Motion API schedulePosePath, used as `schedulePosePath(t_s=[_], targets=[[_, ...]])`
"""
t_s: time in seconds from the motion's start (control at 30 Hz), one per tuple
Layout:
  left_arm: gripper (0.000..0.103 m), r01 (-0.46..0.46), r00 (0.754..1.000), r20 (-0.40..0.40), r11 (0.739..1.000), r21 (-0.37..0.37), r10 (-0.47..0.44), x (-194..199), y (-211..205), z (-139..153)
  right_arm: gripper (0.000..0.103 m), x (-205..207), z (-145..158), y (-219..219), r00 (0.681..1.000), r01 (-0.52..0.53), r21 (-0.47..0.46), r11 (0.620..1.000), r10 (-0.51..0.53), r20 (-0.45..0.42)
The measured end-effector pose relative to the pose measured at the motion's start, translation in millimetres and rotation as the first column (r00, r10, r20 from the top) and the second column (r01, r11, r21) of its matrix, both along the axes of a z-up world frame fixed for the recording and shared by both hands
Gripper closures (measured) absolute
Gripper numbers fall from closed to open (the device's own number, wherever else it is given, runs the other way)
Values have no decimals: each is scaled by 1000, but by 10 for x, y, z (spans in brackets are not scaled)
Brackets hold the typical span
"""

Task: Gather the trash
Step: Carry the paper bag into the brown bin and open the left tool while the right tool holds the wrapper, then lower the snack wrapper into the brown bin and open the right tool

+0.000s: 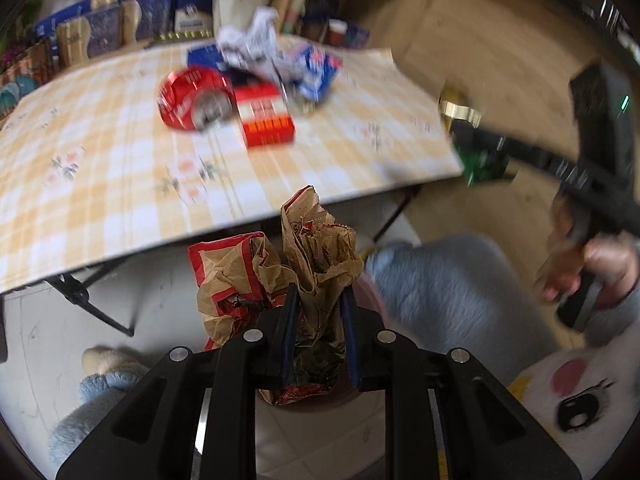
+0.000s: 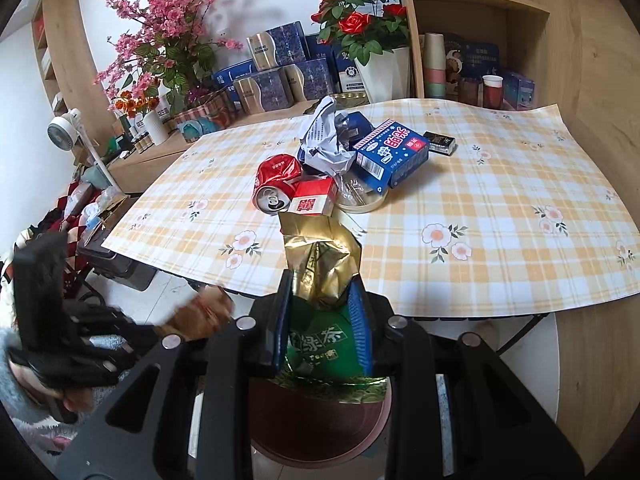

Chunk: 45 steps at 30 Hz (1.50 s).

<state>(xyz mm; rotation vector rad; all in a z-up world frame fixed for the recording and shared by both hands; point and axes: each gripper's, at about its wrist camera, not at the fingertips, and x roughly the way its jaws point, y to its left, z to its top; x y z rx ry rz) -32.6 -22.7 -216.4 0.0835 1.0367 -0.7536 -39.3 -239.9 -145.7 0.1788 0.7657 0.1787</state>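
My left gripper (image 1: 320, 294) is shut on a crumpled brown paper bag with red print (image 1: 312, 240), held just off the near table edge. My right gripper (image 2: 321, 280) is shut on a green and gold tea bag (image 2: 320, 256), above a dark red round bin (image 2: 316, 428) on the floor. On the checked tablecloth (image 2: 480, 200) lie a crushed red can (image 2: 276, 184), a red and white box (image 2: 314, 198), crumpled white paper (image 2: 324, 140), a blue carton (image 2: 394, 156), a clear plastic lid (image 2: 360, 198) and a small black box (image 2: 440, 142). The same pile shows blurred in the left wrist view, with the can (image 1: 192, 98).
Flowers, blue boxes and cups crowd the shelves behind the table (image 2: 280, 72). A folding table leg (image 1: 92, 304) stands on the white floor. A fluffy grey-blue garment with a cartoon face (image 1: 580, 400) is at the right, and a person's hand (image 1: 600, 268) holds the other gripper's handle.
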Motion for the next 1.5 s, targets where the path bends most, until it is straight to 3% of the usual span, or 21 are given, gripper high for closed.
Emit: schedulePosePath(t_s=[0.2,0.4,0.6,0.7,0.77,0.87,1.07,1.2,1.33,1.5], targets=[[82,77,995,-72,992,96,-70,61,-304,-470,73,9,-116,-50,1000,2,14,1000,-2,-21],[82,170,978,-153,968,184,-142,130,-637,-953,73,55,-239,-151,999,12,17,1000,-11,-48],[80,218,960,-226,952,217,-168,258,-876,-1356,73,119,-355,-308,995,44,19,999,-42,-85],[67,212,957,-234,965,152,-173,307,-940,-1422,73,139,-383,-350,994,55,12,998,-53,-93],[36,202,961,-216,974,108,-175,321,-945,-1430,73,137,-406,-360,993,58,7,998,-57,-100],[33,165,968,-204,982,88,-145,368,-920,-1376,73,120,-438,-364,992,61,1,998,-61,-108],[24,45,998,-53,998,35,-44,455,-563,-830,73,90,-530,-315,991,48,-9,999,-48,-127],[15,-83,992,93,997,-2,83,439,-234,-378,73,69,-643,-207,989,20,-23,1000,-23,-143],[8,-225,946,230,974,-32,226,303,168,33,73,86,-811,-46,986,-19,-22,1000,16,-165],[6,-365,843,429,931,12,325,16,516,215,73,120,-1050,243,980,-97,-42,994,88,-178]])
